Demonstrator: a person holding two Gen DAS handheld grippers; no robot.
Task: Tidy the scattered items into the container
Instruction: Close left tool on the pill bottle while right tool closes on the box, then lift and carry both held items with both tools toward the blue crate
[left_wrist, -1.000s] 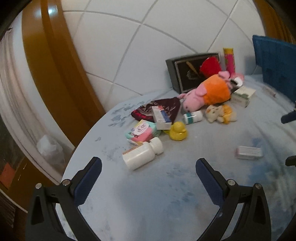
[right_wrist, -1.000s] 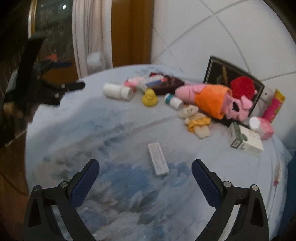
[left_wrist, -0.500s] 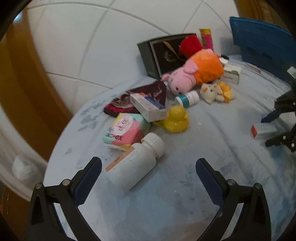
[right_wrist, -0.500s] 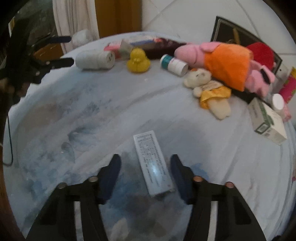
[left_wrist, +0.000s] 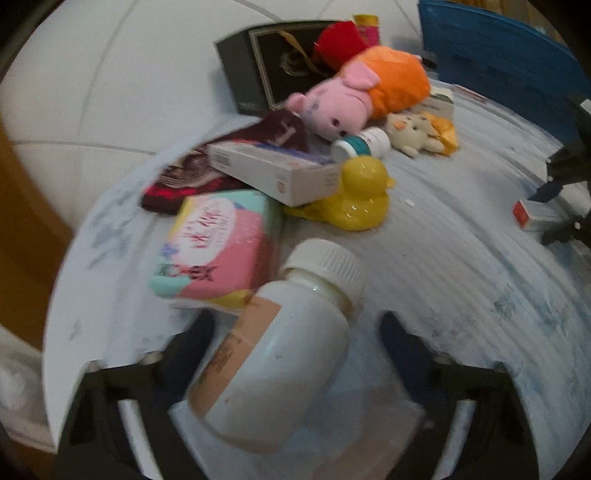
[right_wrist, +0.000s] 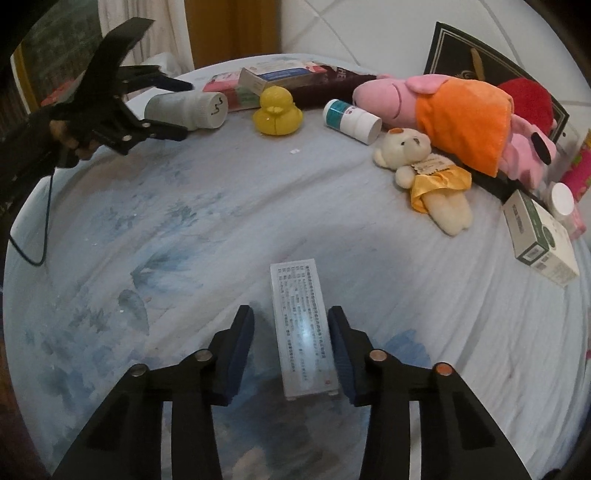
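A white pill bottle (left_wrist: 288, 362) lies on its side on the pale blue bedsheet (left_wrist: 461, 280). My left gripper (left_wrist: 295, 325) straddles it with its jaws closing, and a gap still shows at the right finger (left_wrist: 402, 343). A flat white box (right_wrist: 301, 328) lies between the fingers of my right gripper (right_wrist: 290, 314), whose jaws are closing too. Its right pad (right_wrist: 341, 347) is at the box's edge and the left pad (right_wrist: 240, 347) stands off. The blue container (left_wrist: 498, 55) stands at the far right.
Scattered at the back are a yellow duck (right_wrist: 277, 110), a pink pig plush (right_wrist: 443, 107), a small bear (right_wrist: 428, 173), a teal-capped bottle (right_wrist: 351, 118), a tissue pack (left_wrist: 221, 243), a long carton (left_wrist: 273, 170) and a green-and-white box (right_wrist: 539, 240). A dark framed box (left_wrist: 266, 62) leans on the wall.
My left gripper came down onto the white bottle and its jaws narrowed around it. My right gripper sank over the flat white box and its jaws drew in close.
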